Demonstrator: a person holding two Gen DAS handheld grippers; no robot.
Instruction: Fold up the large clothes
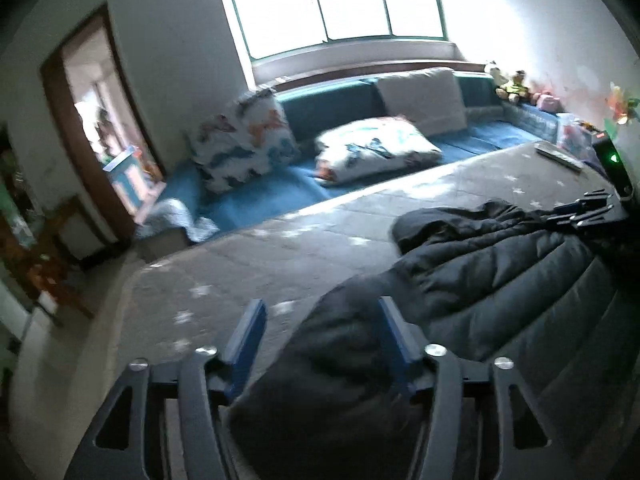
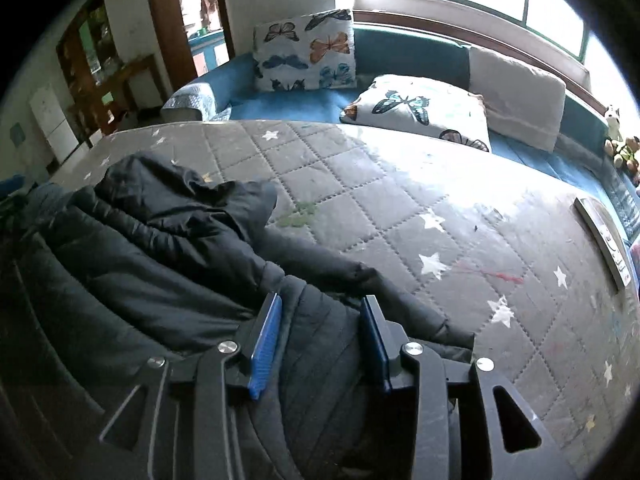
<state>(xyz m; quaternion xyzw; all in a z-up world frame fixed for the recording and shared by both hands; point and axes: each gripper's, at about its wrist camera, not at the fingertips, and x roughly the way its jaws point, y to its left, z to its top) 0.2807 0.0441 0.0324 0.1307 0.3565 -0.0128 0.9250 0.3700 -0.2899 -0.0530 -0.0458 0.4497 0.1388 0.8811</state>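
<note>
My left gripper (image 1: 320, 328) has its blue pads (image 1: 248, 332) spread wide, with a bunched fold of the black jacket (image 1: 492, 276) bulging up between them. The fabric lies against the right pad and sits clear of the left one, so nothing is pinched. My right gripper (image 2: 320, 320) is likewise parted, its pads (image 2: 266, 344) straddling a quilted part of the jacket (image 2: 160, 256) without squeezing it.

The jacket lies crumpled on the grey starred mattress (image 2: 400, 208). In the left view it sprawls from 6 o'clock out to 3 o'clock; in the right view it fills 6 through 9 o'clock, its hood toward 10.

Beyond the mattress, toward 12 o'clock, a blue sofa (image 2: 412, 54) carries butterfly pillows (image 2: 306, 50) under a bright window (image 1: 336, 0). A flat remote (image 2: 604, 240) rests on the mattress at 3 o'clock in the right view.
</note>
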